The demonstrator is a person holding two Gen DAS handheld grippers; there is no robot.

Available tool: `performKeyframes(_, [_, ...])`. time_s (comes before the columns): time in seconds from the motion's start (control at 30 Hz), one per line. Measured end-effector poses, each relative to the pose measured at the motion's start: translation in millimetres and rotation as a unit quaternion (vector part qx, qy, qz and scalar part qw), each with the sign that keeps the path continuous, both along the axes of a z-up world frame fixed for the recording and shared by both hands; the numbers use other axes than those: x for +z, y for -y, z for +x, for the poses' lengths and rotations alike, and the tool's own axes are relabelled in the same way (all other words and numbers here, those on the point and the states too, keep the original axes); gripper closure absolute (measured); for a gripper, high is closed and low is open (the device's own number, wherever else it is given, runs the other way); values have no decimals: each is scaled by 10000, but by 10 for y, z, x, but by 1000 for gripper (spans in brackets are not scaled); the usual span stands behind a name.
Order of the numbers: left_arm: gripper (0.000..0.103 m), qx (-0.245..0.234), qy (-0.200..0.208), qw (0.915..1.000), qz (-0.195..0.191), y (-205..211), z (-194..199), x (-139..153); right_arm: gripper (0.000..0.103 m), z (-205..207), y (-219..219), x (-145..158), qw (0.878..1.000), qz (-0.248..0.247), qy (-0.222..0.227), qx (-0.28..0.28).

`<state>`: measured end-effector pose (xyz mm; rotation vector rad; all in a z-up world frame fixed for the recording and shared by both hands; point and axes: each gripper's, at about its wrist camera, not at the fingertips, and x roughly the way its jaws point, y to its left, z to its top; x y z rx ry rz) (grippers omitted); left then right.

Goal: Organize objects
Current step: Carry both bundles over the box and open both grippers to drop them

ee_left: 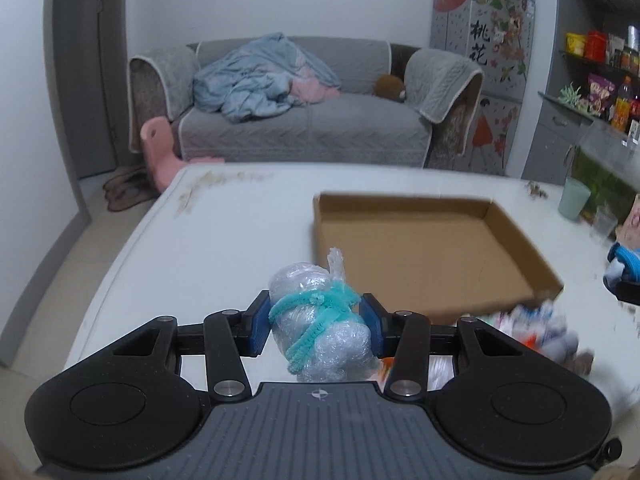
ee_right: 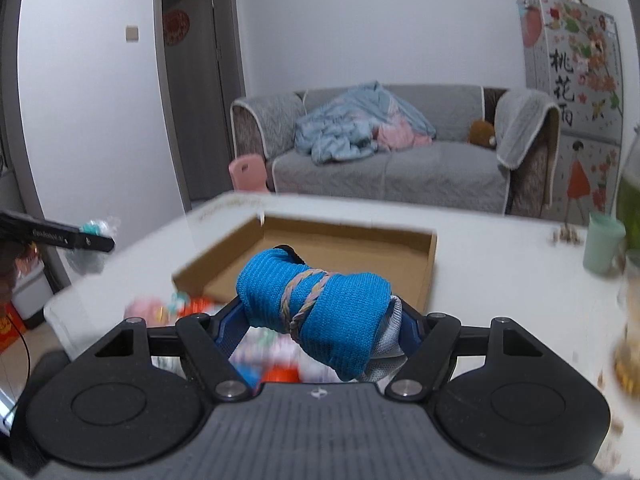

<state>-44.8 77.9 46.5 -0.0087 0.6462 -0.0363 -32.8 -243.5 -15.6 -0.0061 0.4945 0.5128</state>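
Left gripper [ee_left: 316, 322] clamps a plastic-wrap bundle [ee_left: 320, 328] tied with teal cord. Right gripper [ee_right: 320, 316] clamps a blue knit roll [ee_right: 316, 304], long axis crosswise between the pads. Both are lifted off the counter [ee_left: 224, 240]; the empty cardboard tray [ee_left: 420, 256] lies just ahead, right-forward of the left, nearer the right. Loose items are blurred at the counter's near edge. Sofa [ee_left: 304, 120] behind.

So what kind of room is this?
Most likely a home living room: a grey sofa with a rumpled blanket, a decorated fridge, and shelves of snacks.
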Motion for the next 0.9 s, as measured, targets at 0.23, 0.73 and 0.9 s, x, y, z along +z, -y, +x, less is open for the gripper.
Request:
performKeyframes(0.23, [50,-284,50,9995,-161,188,735,306,32,636,-230,325,9991,-66,278,312])
performKeyframes(0.73, [50,-424,-630,9970,113,563,2155,-497,32,2242,-932,-59,9921,153,-1227,192])
performKeyframes(0.9, [50,-489,-692,9962,198,560,2293,-751,32,2533,-1123,-354,9820,304,-1864,-39])
